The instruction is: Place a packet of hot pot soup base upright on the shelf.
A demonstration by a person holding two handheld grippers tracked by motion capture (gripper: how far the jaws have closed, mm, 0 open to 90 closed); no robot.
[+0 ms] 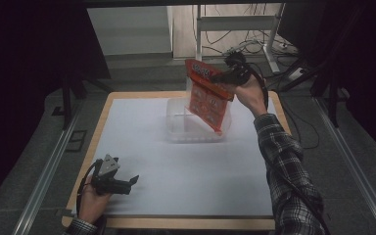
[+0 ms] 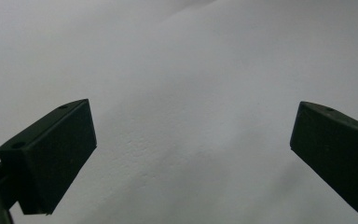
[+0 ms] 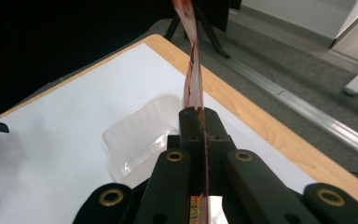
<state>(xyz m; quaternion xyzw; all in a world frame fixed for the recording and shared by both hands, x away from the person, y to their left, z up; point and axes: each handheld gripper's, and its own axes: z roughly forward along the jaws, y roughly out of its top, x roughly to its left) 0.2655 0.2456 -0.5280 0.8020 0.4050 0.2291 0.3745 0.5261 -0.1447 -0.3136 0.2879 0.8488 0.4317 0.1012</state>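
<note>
The print on the orange packet (image 1: 206, 95) is too blurred to read.

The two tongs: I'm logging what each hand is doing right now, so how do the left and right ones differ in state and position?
The left tongs stand wide open and hold nothing; the right tongs are shut on the orange packet. The left tongs sit low at the near left of the table; the right tongs are raised over the clear plastic tray at the far side. Both are black, two-jawed and hand-held.
</note>
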